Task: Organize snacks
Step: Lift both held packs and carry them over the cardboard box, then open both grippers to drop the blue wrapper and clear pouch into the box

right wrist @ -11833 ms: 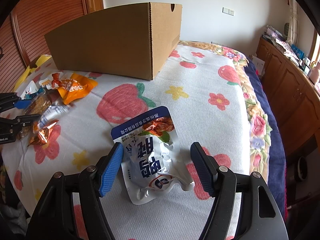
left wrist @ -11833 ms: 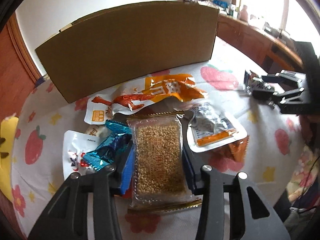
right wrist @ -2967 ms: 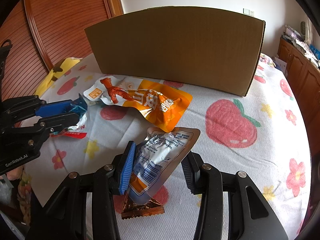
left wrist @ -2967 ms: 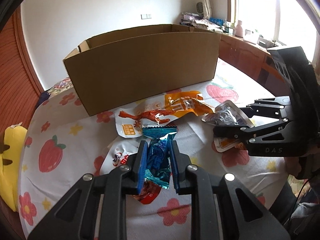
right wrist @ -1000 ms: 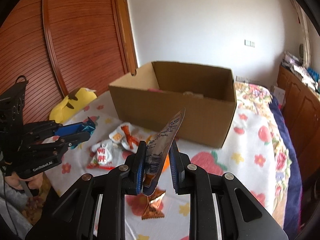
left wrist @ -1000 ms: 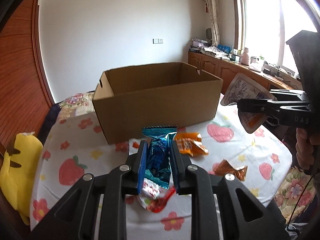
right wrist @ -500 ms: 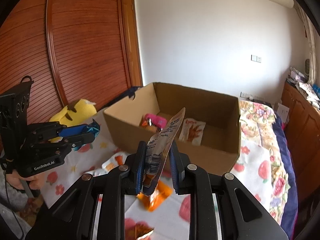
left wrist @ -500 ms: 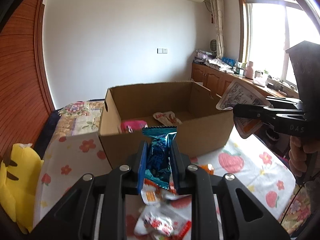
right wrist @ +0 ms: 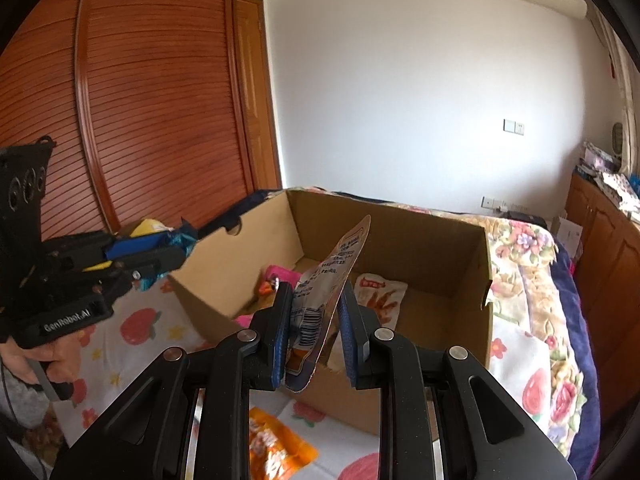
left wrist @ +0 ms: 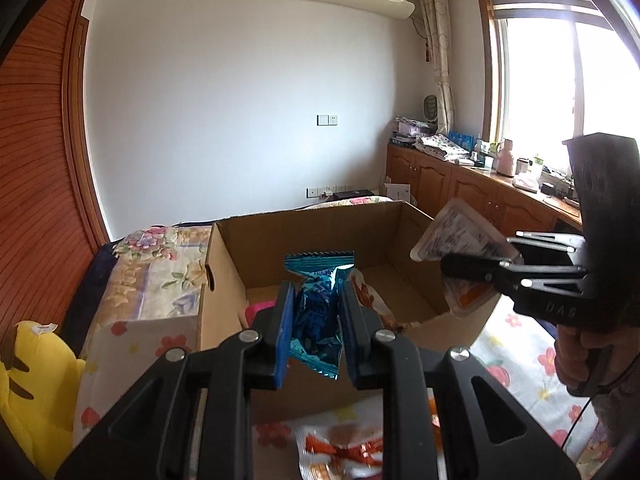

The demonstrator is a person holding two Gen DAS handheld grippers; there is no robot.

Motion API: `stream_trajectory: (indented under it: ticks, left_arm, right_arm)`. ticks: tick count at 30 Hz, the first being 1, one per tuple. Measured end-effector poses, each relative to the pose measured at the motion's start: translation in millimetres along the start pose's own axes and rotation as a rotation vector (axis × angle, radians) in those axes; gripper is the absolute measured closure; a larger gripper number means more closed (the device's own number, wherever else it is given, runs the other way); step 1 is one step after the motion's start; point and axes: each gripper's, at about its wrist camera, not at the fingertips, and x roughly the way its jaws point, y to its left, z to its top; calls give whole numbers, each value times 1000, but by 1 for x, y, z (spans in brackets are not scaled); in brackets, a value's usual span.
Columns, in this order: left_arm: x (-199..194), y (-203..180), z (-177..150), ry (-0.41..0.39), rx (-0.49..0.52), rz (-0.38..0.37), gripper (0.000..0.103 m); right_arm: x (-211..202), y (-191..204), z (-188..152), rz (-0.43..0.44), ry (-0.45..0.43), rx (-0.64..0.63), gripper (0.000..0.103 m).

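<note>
While both hands hover at the open top of a cardboard box (right wrist: 436, 240) on a flower-print bed (right wrist: 528, 364), each gripper carries one snack toward it. The left gripper (left wrist: 316, 320) has its fingers pinching a crinkled blue foil packet (left wrist: 318, 300), held upright over the box's near wall, apparently so it can drop straight inside. The right gripper (right wrist: 316, 328) has its fingers clamped on the lower end of a silver pouch (right wrist: 336, 268), whose top leans toward the box interior. A pink packet (right wrist: 280, 274) and a white pouch (right wrist: 378, 296) already lie on the box floor; an orange packet (right wrist: 276, 448) waits on the bed.
</note>
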Motion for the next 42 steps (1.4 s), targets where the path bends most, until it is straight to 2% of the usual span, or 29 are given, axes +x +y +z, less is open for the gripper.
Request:
stream_trajectory:
  ticks: [10,24,34,42]
  left_arm:
    - [29,7,-1,24,-29,10,82]
    - [54,-2,-6,77,-23,16,82]
    - [60,-1,-12,95,-34,20,71]
    - [49,-4,-16,94,-32,26,67]
  right_arm:
    - [16,-23,-10,-16,3,59,83]
    - [34,-32,-13,-25,44,90,83]
    - [42,-34,-19,-23,68,94,81]
    - [35,-32,-20,-27,68,90,78]
